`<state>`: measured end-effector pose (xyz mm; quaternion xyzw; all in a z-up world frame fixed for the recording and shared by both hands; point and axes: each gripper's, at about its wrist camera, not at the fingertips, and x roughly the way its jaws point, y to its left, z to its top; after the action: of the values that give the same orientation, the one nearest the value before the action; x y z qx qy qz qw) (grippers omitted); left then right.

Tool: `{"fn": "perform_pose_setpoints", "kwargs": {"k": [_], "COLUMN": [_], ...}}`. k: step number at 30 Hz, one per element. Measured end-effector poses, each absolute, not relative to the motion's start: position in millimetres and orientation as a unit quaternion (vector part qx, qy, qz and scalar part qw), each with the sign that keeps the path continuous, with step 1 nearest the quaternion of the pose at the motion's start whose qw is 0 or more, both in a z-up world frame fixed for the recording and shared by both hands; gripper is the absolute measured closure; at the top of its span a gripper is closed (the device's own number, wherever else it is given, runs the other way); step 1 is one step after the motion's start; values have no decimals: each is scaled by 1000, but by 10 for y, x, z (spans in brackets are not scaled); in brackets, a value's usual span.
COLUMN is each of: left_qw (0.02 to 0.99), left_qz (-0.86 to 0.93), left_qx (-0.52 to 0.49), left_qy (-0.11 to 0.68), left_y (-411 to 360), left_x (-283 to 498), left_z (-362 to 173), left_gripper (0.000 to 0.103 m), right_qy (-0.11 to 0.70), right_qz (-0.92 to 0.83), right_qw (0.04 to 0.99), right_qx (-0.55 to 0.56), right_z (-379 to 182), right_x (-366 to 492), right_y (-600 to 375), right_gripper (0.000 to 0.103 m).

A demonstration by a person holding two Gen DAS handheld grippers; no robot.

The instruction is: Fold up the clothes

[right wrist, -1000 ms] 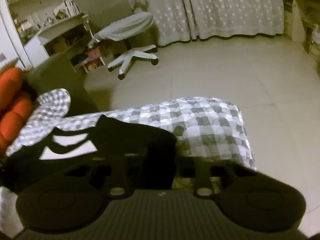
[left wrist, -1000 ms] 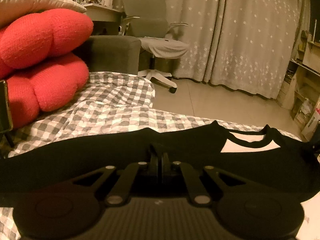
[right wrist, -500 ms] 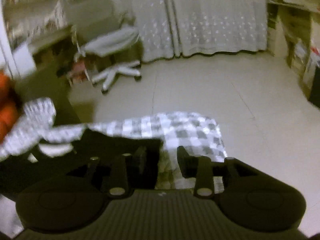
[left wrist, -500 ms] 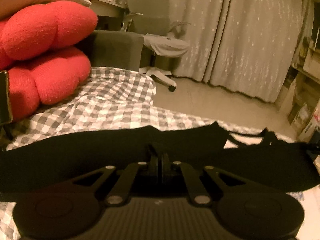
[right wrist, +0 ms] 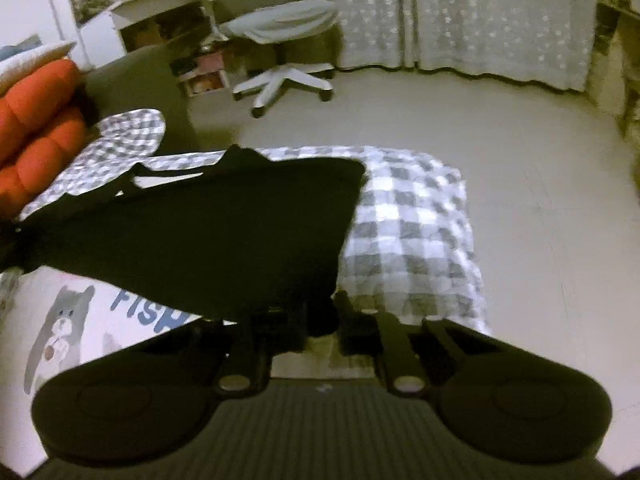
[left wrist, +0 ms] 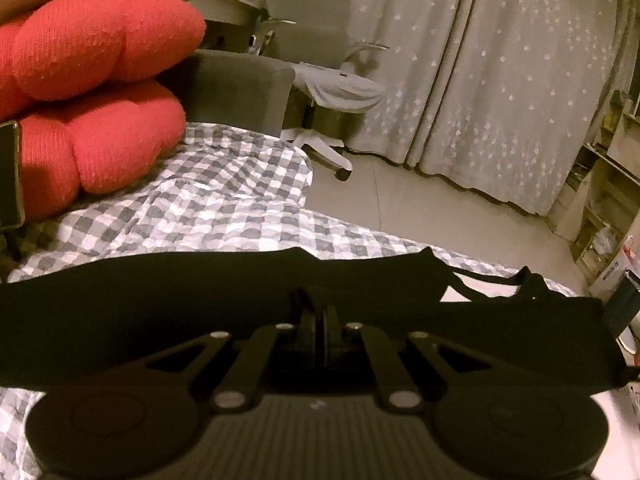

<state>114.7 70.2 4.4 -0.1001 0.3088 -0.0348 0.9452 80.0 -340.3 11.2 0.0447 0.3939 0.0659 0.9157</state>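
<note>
A black garment (left wrist: 160,300) stretches across the left wrist view over a grey-and-white checked cover (left wrist: 200,208). My left gripper (left wrist: 320,316) is shut on its near edge, with a thin strap and a white patch showing to the right. In the right wrist view the same black garment (right wrist: 220,232) lies spread, its corner draped against the left finger. My right gripper (right wrist: 324,320) is open, with a gap between its fingers and nothing pinched. White fabric with a cat print (right wrist: 80,320) shows under the black cloth.
Red cushions (left wrist: 100,80) are piled at the left, beside a grey sofa arm (left wrist: 240,88). An office chair (right wrist: 280,28) stands on the tiled floor before star-patterned curtains (left wrist: 500,80). Shelves (left wrist: 608,184) line the right wall. The checked cover's edge (right wrist: 460,240) drops to the floor.
My right gripper has opened and let go of the black garment's corner, then drawn back; the cat-print fabric now shows. The left gripper stays shut on the garment and has barely moved.
</note>
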Motion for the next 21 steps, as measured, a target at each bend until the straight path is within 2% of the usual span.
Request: {"fn": "perform_pose_setpoints", "kwargs": {"k": [4, 8, 13, 15, 16, 17, 19, 20, 21], "left_qw": [944, 939, 939, 937, 935, 932, 928, 926, 924], "left_qz": [-33, -26, -27, -28, -29, -31, -36, -38, -39], "left_qx": [-98, -94, -87, -87, -87, -88, -110, -125, -138], "left_qy": [312, 328, 332, 336, 343, 349, 353, 355, 354], "left_y": [700, 693, 688, 694, 693, 698, 766, 809, 857], "left_x": [1160, 1207, 1200, 1203, 1212, 1220, 1223, 1223, 1219], "left_z": [25, -64, -83, -94, -110, -123, -101, -81, -59], "left_gripper": [100, 100, 99, 97, 93, 90, 80, 78, 70], "right_qy": [391, 432, 420, 427, 427, 425, 411, 401, 391], "right_qz": [40, 13, 14, 25, 31, 37, 50, 55, 60], "right_qw": [919, 901, 907, 904, 903, 904, 909, 913, 916], "right_qx": [26, 21, 29, 28, 24, 24, 40, 54, 70], "right_z": [281, -15, 98, 55, 54, 62, 137, 181, 225], "right_x": [768, 915, 899, 908, 903, 896, 861, 840, 822], "right_y": [-3292, -3329, -3339, -3339, -3340, -3349, -3401, -3432, -3470], "right_gripper": [92, 92, 91, 88, 83, 74, 65, 63, 63]}}
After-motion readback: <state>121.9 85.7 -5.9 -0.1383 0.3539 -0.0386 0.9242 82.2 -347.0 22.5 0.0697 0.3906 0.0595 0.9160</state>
